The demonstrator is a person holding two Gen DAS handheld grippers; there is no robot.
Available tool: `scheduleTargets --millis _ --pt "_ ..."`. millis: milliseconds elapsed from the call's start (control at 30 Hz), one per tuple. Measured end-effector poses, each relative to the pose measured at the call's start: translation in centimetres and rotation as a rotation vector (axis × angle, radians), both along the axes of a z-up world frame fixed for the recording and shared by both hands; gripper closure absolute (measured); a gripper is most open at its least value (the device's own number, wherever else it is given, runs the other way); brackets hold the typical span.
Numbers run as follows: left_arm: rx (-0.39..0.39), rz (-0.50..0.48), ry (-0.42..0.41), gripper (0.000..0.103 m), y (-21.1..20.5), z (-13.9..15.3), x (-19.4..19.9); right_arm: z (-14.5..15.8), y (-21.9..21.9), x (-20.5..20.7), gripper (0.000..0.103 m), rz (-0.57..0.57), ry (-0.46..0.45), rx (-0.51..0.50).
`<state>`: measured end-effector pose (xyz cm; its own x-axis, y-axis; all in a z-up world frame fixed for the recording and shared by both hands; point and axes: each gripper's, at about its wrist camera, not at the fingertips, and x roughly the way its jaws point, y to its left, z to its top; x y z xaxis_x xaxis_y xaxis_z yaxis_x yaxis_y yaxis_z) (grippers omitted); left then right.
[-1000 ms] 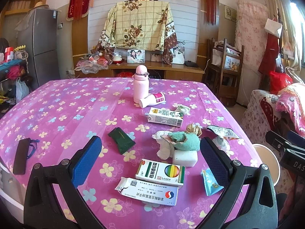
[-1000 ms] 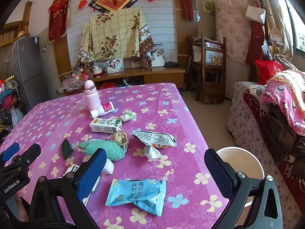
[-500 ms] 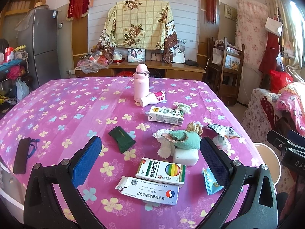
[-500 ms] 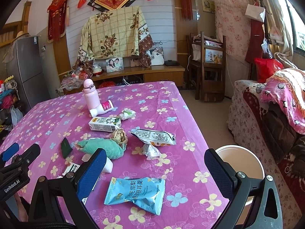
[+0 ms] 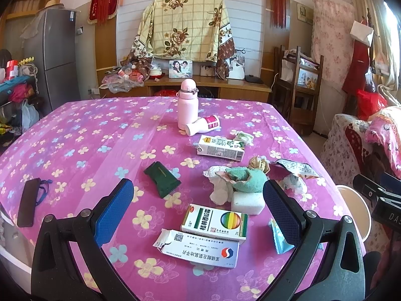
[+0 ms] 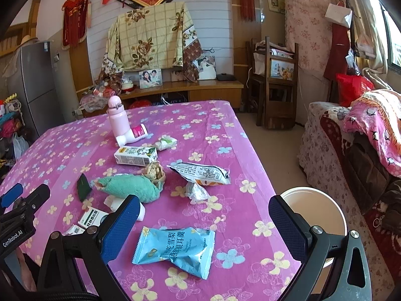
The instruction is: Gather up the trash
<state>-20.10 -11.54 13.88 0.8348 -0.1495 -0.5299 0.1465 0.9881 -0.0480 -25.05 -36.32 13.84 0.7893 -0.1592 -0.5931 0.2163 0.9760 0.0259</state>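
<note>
Trash lies scattered on a table with a pink flowered cloth [image 5: 75, 145]. My left gripper [image 5: 198, 208] is open above a rainbow-marked medicine box [image 5: 215, 222] and a torn white box [image 5: 198, 248]. Beyond them sit a white foam block [image 5: 246, 202], crumpled tissue [image 5: 220, 190] and a green cloth [image 5: 246, 180]. My right gripper [image 6: 204, 222] is open over a light blue snack packet [image 6: 175, 248]. A silver wrapper [image 6: 200, 173] and a crumpled foil scrap [image 6: 196, 192] lie further off. A white bucket [image 6: 314, 207] stands on the floor at the table's right edge.
A pink flask [image 5: 188, 104], a tipped white bottle [image 5: 203, 125], a milk carton [image 5: 220, 148], a dark green pouch [image 5: 161, 179] and a black case [image 5: 27, 204] are also on the table. A sofa [image 6: 351, 150] lies right, a wooden chair [image 6: 275, 82] behind.
Both grippers have shifted only slightly; the table items sit a little higher in the right wrist view. Both stay open and nothing was taken hold of.
</note>
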Motion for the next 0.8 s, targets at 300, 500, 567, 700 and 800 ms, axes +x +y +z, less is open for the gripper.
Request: scheduleTargets --millis 300,500,567,700,800 --pt "0.023 -0.027 0.079 0.000 1.6 -2.0 1.4 -1.9 -0.9 0.6 0.001 0.006 0.081 -0.001" --pt "0.013 -0.064 0.138 0.000 4.4 -3.7 2.5 -4.7 -1.7 1.0 0.001 0.067 0.173 0.029" --pt "0.014 -0.079 0.168 0.000 5.1 -4.5 2.9 -5.7 -1.9 1.2 0.001 0.090 0.196 0.071" --pt "0.030 -0.081 0.217 0.000 6.0 -5.9 3.7 -7.5 -2.2 1.8 0.001 0.118 0.235 0.159" --pt "0.029 -0.072 0.238 0.000 6.3 -6.3 4.9 -8.3 -2.1 2.1 0.001 0.122 0.253 0.162"
